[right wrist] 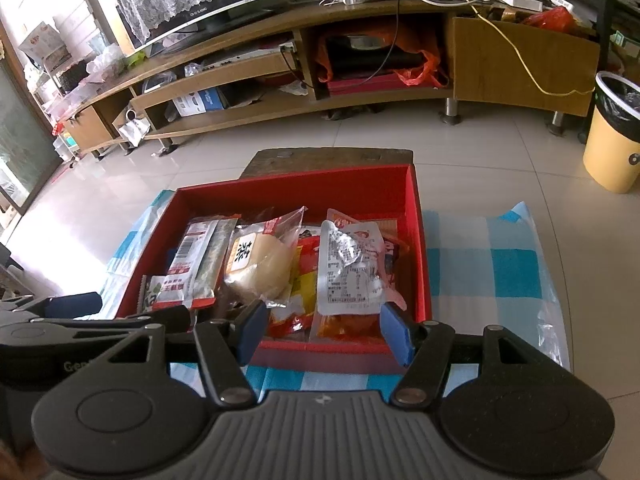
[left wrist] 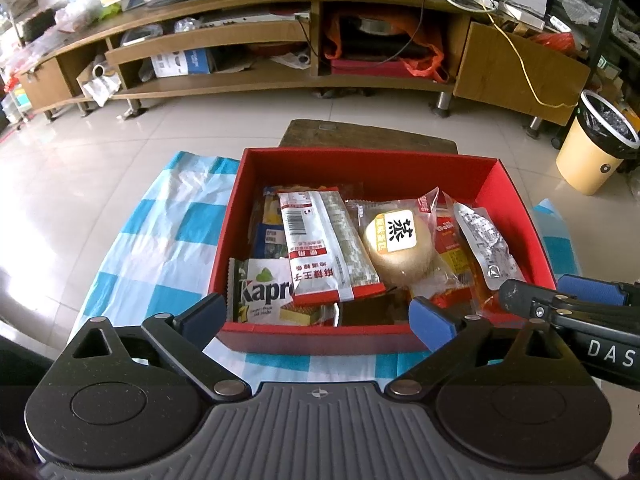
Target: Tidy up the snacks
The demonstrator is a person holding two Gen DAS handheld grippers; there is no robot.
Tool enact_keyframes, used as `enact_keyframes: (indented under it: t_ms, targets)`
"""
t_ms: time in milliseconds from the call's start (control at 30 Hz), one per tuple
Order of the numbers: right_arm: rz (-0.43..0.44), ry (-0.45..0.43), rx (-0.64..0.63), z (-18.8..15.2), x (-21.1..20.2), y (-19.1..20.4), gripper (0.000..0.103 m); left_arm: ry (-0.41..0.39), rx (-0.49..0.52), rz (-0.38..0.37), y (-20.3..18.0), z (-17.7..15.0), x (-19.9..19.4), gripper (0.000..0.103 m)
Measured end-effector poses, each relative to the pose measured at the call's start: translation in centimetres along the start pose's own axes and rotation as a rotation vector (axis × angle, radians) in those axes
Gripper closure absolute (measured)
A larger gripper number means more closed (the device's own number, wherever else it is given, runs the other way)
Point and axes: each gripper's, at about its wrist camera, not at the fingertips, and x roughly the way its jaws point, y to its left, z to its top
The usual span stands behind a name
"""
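A red box (left wrist: 516,208) sits on a blue-and-white checked cloth (left wrist: 160,232) and holds several snack packets. Among them are a Kapro wafer pack (left wrist: 268,292), a white-and-red packet (left wrist: 328,248), a wrapped round bun (left wrist: 400,244) and a silver pouch (left wrist: 484,240). My left gripper (left wrist: 318,318) hangs open over the box's near wall, with nothing in it. My right gripper (right wrist: 324,332) is also open and empty, over the near right corner of the box (right wrist: 420,240), just short of the silver pouch (right wrist: 348,268) and the bun (right wrist: 260,264). The two grippers are side by side.
A dark wooden stool top (left wrist: 368,132) shows behind the box. Across the tiled floor stands a long, cluttered wooden TV stand (left wrist: 280,80). A yellow waste bin (left wrist: 592,148) is at the far right. The cloth (right wrist: 500,264) extends to the right of the box.
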Motion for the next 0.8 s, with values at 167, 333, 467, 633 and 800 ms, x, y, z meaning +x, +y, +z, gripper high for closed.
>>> enact_keyframes:
  t_ms: [167, 333, 467, 633, 800]
  targets:
    - [0.009, -0.01, 0.006, -0.7, -1.0, 0.3, 0.042, -0.011, -0.002, -0.003, 0.1, -0.8, -1.0, 0.003]
    - [0.008, -0.015, 0.003, -1.6, -1.9, 0.6, 0.042, -0.019, 0.002, 0.0, 0.2, -1.7, -1.9, 0.002]
    - [0.01, -0.019, 0.004, -2.3, -2.6, 0.7, 0.042, -0.025, 0.003, 0.001, 0.2, -2.4, -2.5, 0.002]
    - [0.011, -0.022, 0.006, -2.9, -3.1, 0.7, 0.042, -0.033, 0.005, 0.003, 0.2, -3.2, -3.2, 0.002]
    - [0.015, -0.025, 0.013, -4.0, -4.1, 0.9, 0.042, -0.041, 0.008, 0.008, 0.1, -4.0, -4.0, 0.002]
